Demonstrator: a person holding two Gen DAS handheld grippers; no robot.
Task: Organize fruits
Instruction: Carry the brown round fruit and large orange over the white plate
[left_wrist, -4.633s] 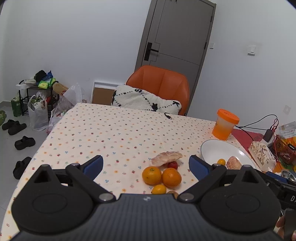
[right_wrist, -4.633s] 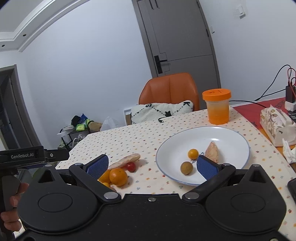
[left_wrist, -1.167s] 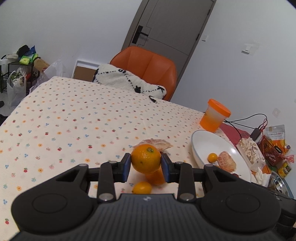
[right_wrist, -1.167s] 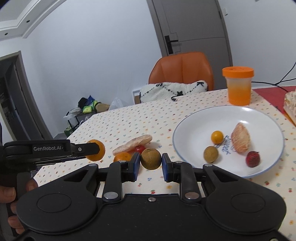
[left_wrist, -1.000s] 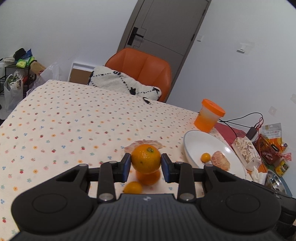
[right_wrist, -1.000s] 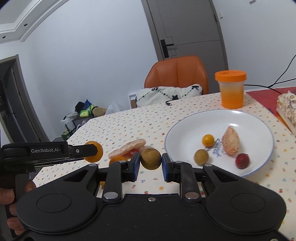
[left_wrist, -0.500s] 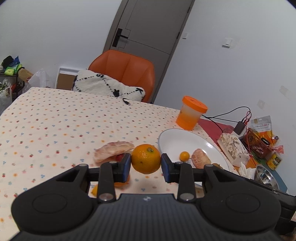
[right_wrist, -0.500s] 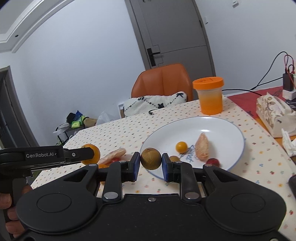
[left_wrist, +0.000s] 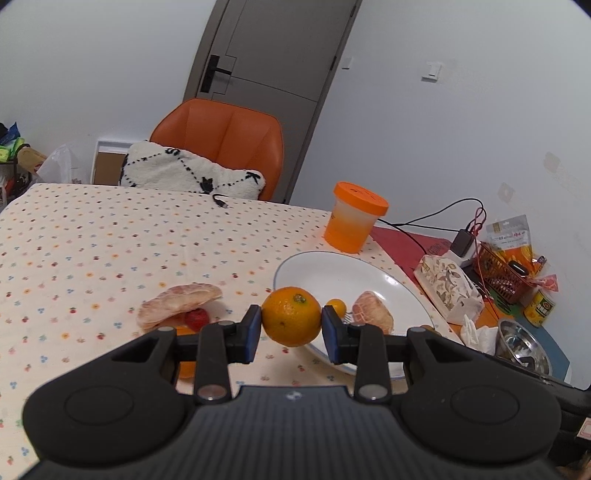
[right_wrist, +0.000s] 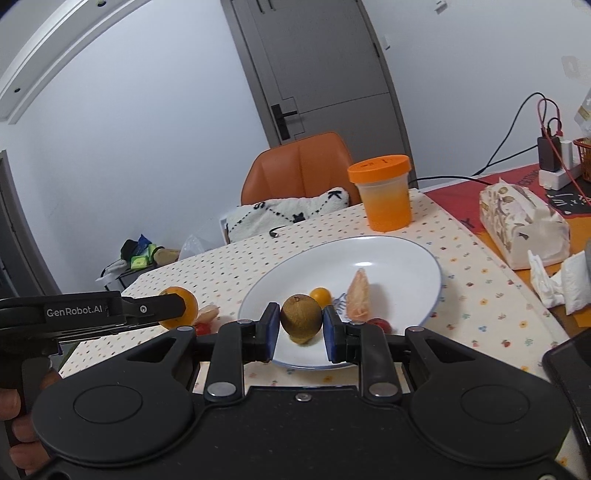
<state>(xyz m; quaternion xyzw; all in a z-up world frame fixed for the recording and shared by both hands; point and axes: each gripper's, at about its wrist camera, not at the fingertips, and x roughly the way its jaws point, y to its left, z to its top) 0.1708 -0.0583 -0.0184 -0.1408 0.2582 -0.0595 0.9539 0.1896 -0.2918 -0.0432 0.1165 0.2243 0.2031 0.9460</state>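
Left wrist view: left gripper (left_wrist: 291, 322) clamps firm, round, roll-prone orange (left_wrist: 291, 316) across its middle beside plate (left_wrist: 402, 291); right gripper (right_wrist: 300, 325) pinches light brown fruit (right_wrist: 301, 322) above plate.

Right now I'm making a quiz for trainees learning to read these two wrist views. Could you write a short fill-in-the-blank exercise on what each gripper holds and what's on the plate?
1. The left gripper is shut on an ____.
2. The right gripper is shut on a small ____ fruit.
3. The peeled citrus piece on the white plate lies beside a small ____ fruit.
4. The cup behind the plate has an ____ lid.

Missing words: orange; brown; yellow; orange
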